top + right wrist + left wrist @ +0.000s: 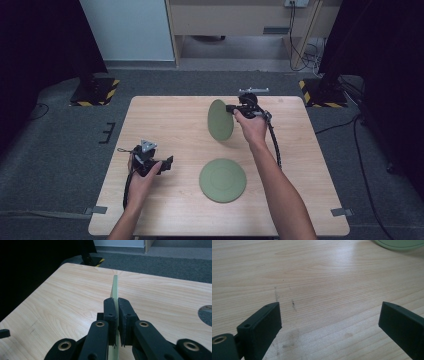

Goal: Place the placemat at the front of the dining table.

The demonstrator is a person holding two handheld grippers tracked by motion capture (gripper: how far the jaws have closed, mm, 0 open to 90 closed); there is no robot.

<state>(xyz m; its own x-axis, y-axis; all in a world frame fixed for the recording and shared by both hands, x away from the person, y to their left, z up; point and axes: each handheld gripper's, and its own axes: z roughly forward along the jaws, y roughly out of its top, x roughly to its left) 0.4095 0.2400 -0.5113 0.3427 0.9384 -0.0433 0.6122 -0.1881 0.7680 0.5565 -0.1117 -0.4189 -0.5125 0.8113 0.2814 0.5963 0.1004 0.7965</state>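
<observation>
the held green plate (220, 120) stands on edge just above the middle of the high view, upper centre of the frame, its face turned toward the left of the picture and its lower rim close over the wooden table (165, 125); whether that rim touches the wood cannot be told. the right gripper (233, 108) clamps the plate's upper right rim, with the right hand (251, 126) just below and right of it and the forearm running down to the bottom right of the frame. in the right gripper view the same plate (115, 288) shows edge-on as a thin pale green strip rising in the centre of the frame, and the right gripper (117, 315) has both black jaws pressed narrow against its two faces.

a second green plate (223, 180) lies flat on the table in the lower centre of the high view, well apart from the held one. its rim (399, 243) appears at the upper right corner of the left gripper view.

the left gripper (167, 163) sits at the lower left of the high view, held by the left hand (142, 175), pointing toward the flat plate but apart from it. in the left gripper view its jaws stand wide at the lower left and lower right of the frame, with bare wood (317, 290) between them and nothing gripped.
</observation>
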